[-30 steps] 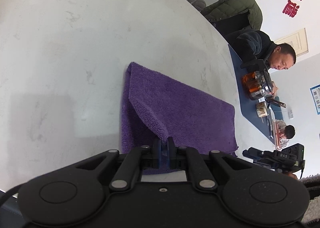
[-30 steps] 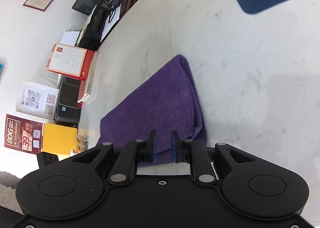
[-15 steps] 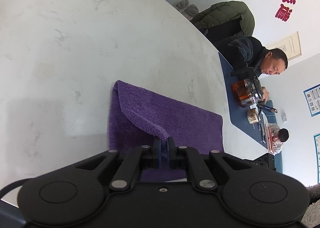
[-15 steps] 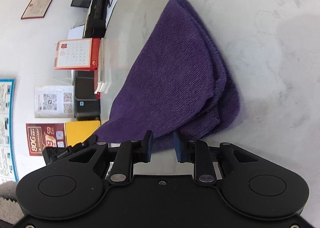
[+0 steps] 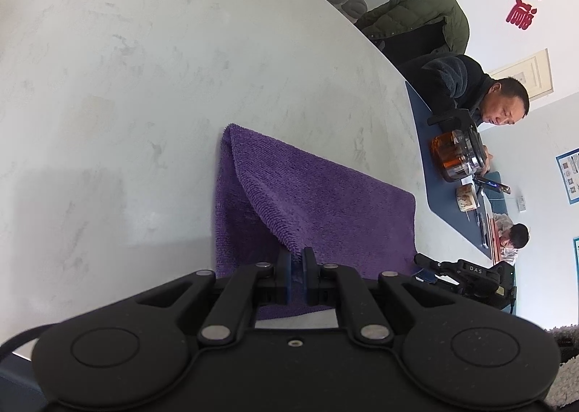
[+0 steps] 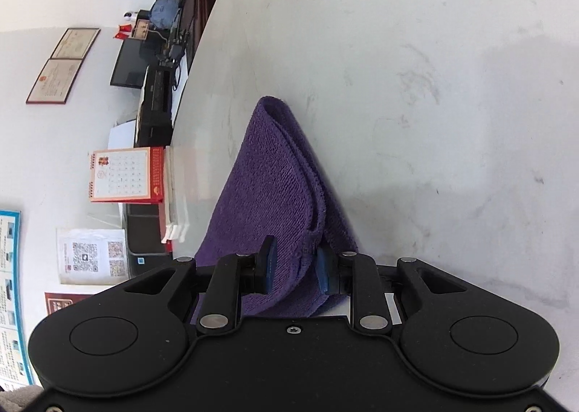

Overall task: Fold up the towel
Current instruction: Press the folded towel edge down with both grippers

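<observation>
A purple towel lies folded on the grey table. Its upper layer rises from the far corner to my left gripper, which is shut on the near corner. In the right wrist view the same towel runs as a stacked wedge from its far tip to my right gripper. Those jaws stand apart with the towel's layered edge between them and not pinched. The right gripper's body also shows past the towel's right edge in the left wrist view.
A person sits at the table's far right behind a glass teapot on a blue mat. A desk calendar stands by the table edge on the left. Bare grey tabletop stretches beyond the towel.
My right gripper's fingers have spread wider around the towel's edge. The left gripper stays shut on its corner, with only small shifts of view.
</observation>
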Motion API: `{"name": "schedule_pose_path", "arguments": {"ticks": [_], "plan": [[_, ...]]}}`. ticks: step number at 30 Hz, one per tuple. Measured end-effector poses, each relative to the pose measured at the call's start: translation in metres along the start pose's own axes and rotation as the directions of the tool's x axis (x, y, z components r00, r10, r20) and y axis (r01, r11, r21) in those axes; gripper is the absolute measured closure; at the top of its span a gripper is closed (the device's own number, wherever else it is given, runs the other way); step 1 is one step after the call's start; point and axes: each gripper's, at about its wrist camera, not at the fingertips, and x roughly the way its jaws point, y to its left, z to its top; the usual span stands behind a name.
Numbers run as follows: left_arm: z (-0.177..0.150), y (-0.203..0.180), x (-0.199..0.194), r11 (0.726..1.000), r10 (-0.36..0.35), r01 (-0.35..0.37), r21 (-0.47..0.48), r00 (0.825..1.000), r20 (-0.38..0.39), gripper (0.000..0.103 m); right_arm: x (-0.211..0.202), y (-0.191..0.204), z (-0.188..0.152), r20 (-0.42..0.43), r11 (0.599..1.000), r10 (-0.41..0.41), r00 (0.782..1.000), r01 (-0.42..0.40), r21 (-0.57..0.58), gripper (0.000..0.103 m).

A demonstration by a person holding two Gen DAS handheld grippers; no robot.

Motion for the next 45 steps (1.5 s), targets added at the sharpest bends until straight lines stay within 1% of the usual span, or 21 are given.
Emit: {"name": "schedule_pose_path", "arguments": {"ticks": [2,3,4,5,7,9,12,17,20,22,25,27,30,36,40,45], "plan": [[-0.001,0.002,0.001,1.000,0.002,-0.002,0.001,1.000,-0.005,0.098,0.002,0.010,0.000,0.006,0.997,-0.040,0.999,0.041,-0.071,0.086],[-0.001,0.003,0.002,1.000,0.004,-0.004,0.002,1.000,-0.007,0.098,0.004,0.017,0.000,0.013,0.991,-0.072,0.997,0.073,-0.116,0.089],[-0.002,0.004,0.003,1.000,0.005,-0.005,0.002,1.000,-0.008,0.098,0.005,0.022,-0.001,0.022,0.982,-0.103,0.994,0.106,-0.155,0.095],[-0.002,0.005,0.003,1.000,0.006,-0.006,0.002,1.000,-0.009,0.098,0.006,0.026,-0.002,0.027,0.976,-0.121,0.992,0.124,-0.179,0.097],[-0.003,0.005,0.002,1.000,0.001,-0.001,0.001,1.000,-0.004,0.098,0.006,0.030,-0.004,0.035,0.972,-0.127,0.991,0.132,-0.195,0.098],[-0.003,0.005,0.000,1.000,-0.009,0.009,0.000,1.000,0.007,0.098,0.003,0.033,-0.004,0.045,0.972,-0.113,0.993,0.120,-0.202,0.099],[0.000,0.003,-0.007,1.000,-0.030,0.030,0.003,0.999,0.041,0.098,-0.003,0.041,-0.003,0.050,0.975,-0.070,0.996,0.079,-0.207,0.099],[0.003,-0.002,-0.021,0.997,-0.077,0.077,0.005,0.993,0.093,0.098,-0.017,0.058,0.002,0.066,0.975,-0.025,0.997,0.039,-0.219,0.099],[0.001,-0.003,-0.030,0.994,-0.104,0.105,-0.001,0.989,0.106,0.098,-0.032,0.072,0.004,0.071,0.974,0.009,0.997,0.007,-0.226,0.099],[-0.003,0.000,-0.034,0.993,-0.113,0.115,-0.008,0.988,0.101,0.098,-0.040,0.076,0.003,0.069,0.975,0.018,0.997,-0.003,-0.222,0.099],[-0.011,0.009,-0.023,0.996,-0.081,0.083,-0.028,0.995,0.057,0.098,-0.044,0.072,0.000,0.056,0.978,-0.007,0.998,0.019,-0.209,0.099],[-0.016,0.016,-0.014,0.997,-0.058,0.059,-0.044,0.998,0.026,0.098,-0.039,0.063,-0.003,0.041,0.979,-0.043,0.998,0.050,-0.198,0.099],[-0.022,0.026,-0.002,0.997,-0.042,0.041,-0.071,0.999,-0.014,0.098,-0.031,0.042,-0.007,0.016,0.981,-0.086,0.996,0.087,-0.172,0.099],[-0.023,0.030,0.001,0.998,-0.025,0.023,-0.056,0.999,-0.034,0.098,-0.031,0.038,-0.014,0.012,0.974,-0.119,0.993,0.119,-0.194,0.099],[-0.024,0.027,0.009,1.000,0.022,-0.023,-0.003,0.998,-0.065,0.098,-0.026,0.037,-0.017,0.003,0.962,-0.152,0.988,0.149,-0.229,0.099],[-0.029,0.027,0.015,0.998,0.067,-0.065,0.027,0.994,-0.089,0.097,-0.020,0.038,-0.023,0.005,0.937,-0.203,0.979,0.196,-0.290,0.099]]}}
